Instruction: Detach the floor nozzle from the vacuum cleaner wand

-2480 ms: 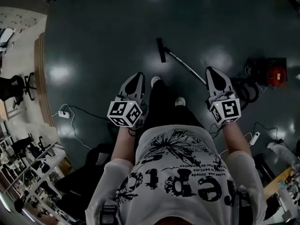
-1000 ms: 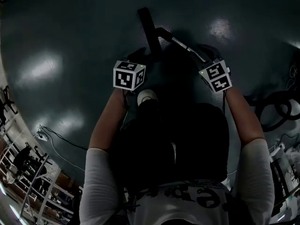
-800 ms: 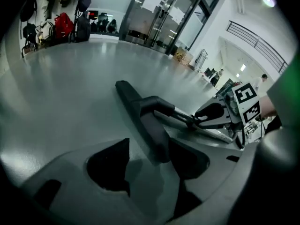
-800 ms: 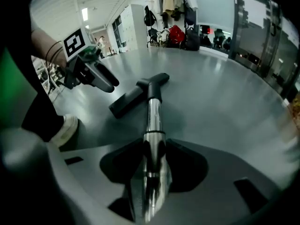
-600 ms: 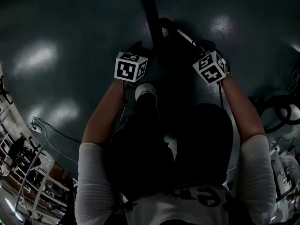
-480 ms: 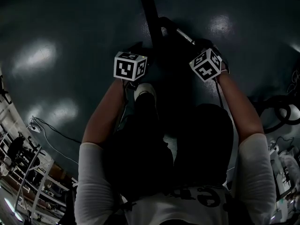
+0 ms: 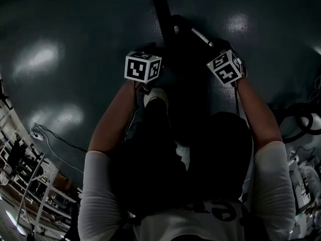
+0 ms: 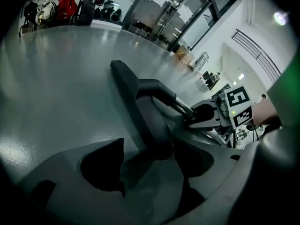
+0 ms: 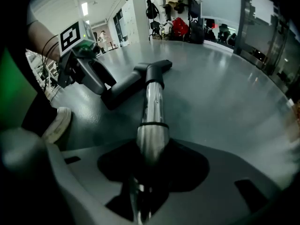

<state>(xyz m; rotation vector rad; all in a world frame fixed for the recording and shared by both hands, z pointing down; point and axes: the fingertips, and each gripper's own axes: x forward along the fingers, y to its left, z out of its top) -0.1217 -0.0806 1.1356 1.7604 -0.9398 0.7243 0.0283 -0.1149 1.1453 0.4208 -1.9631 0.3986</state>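
We judge wand point(image 9: 152, 111) stiff, slick: take w/ right gripper point(image 9: 151, 165); rigid floor nozzle point(image 8: 140, 111) w/ left gripper point(image 8: 152, 161). Both jaws opening around them.

Floor point(image 7: 75, 29) L of nozzle point(image 7: 161, 9) and R of wand point(image 7: 199, 35) is bare, so you've room to swing wide there. Middle's tight: your shoe point(image 7: 156, 97) sits just behind L tongs point(image 8: 150, 149). L tongs opening, nozzle end in the gap; R tongs point(image 9: 151, 161) opening, wand in the gap. Coils point(image 7: 293, 115) lie far R.
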